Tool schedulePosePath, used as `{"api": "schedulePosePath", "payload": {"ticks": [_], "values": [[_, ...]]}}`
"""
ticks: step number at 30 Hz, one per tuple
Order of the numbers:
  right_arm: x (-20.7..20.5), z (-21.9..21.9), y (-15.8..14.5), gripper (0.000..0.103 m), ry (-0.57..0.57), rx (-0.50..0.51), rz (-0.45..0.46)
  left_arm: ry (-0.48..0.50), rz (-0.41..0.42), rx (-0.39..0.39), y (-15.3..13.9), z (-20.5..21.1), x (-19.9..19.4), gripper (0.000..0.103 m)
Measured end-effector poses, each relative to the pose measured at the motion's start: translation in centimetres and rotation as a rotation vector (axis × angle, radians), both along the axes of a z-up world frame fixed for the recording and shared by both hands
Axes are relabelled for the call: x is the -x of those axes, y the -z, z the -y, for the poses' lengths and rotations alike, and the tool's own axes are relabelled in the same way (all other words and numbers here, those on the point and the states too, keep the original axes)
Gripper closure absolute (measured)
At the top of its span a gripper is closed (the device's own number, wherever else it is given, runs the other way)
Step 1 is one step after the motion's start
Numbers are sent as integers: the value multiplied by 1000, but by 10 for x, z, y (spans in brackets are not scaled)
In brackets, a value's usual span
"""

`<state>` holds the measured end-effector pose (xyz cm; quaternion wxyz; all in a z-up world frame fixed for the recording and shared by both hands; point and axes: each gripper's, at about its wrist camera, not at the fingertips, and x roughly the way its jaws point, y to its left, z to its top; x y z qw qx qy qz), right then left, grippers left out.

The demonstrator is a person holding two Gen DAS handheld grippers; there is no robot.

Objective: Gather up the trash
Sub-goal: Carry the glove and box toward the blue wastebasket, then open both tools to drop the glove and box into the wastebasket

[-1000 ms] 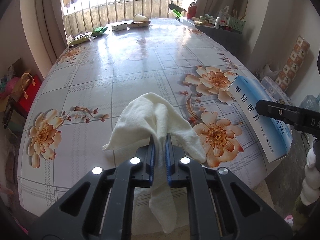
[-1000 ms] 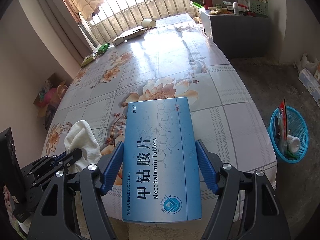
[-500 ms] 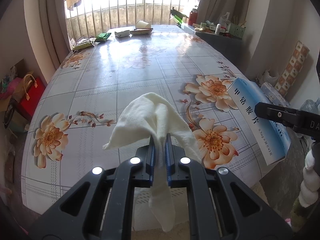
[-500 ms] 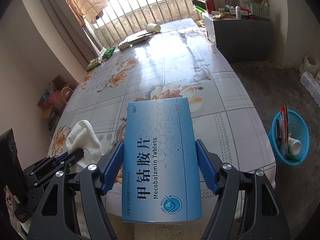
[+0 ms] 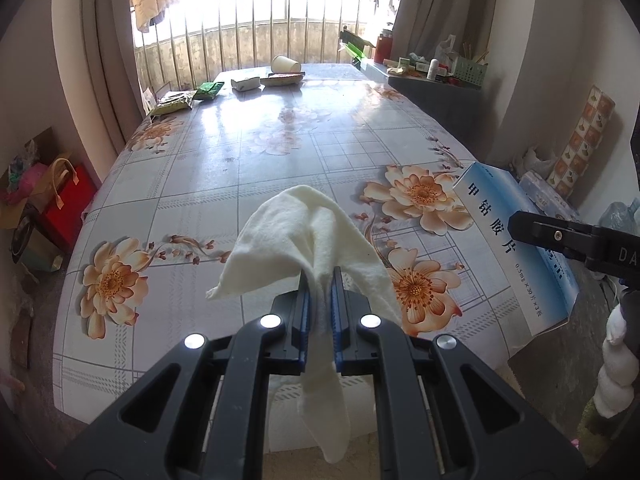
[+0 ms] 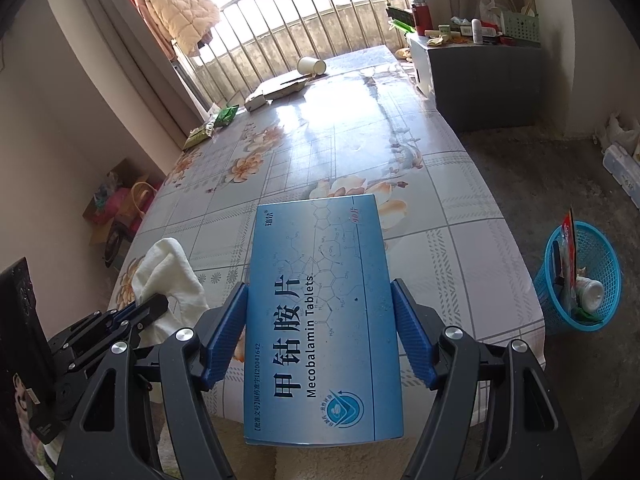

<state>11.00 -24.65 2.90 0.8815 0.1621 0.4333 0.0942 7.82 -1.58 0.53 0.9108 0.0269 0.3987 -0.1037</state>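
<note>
Closest in, the left gripper (image 5: 319, 280) has its blue pads pressed almost together on a crumpled white cloth (image 5: 304, 236), pinched at its middle; one end flops forward over the fingertips, the other hangs down between the black arms, clear of the table. Right beside it, the right gripper (image 6: 320, 304) stands wide, its two blue pads (image 6: 226, 332) clamped flat against the long edges of a blue medicine box (image 6: 320, 320) marked Mecobalamin Tablets. The box sits face up between the jaws, lifted above the near end of the table, its far end reaching out over the cloth-covered top.

Below both lies the table (image 5: 256, 160), long and rounded at this end, under a glossy covering printed with orange flowers and grey grid lines. The middle stretch shines in the window glare.

Off the table's right edge, down on the bare concrete floor, stands a blue mesh waste basket (image 6: 580, 280) with wrappers and a white bottle inside, well apart from both grippers.

At the far end of the table sit the leftovers: a paper cup (image 5: 286, 65) tipped on its side, a flat carton (image 5: 286, 78) just in front of it, a small white box (image 5: 246, 83), then two green packets (image 5: 188, 98) toward the left edge. Behind them, window bars and a hanging padded coat (image 6: 180, 12).
</note>
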Motion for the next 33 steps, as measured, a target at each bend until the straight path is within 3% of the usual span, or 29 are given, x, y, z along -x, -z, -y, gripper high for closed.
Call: {"api": "schedulePosePath", "payload": {"ticks": [9, 16, 25, 33], "values": [[23, 28, -17, 34, 61, -103, 75, 127, 72, 39, -36, 33, -4, 95], [72, 127, -28, 34, 302, -123, 145, 346, 90, 102, -65, 116, -16, 95], [144, 278, 7, 34, 686, -195, 115, 676, -70, 153, -66, 292, -47, 95], [160, 356, 71, 34, 870, -311, 36, 806, -291, 65, 5, 454, -85, 95]]}}
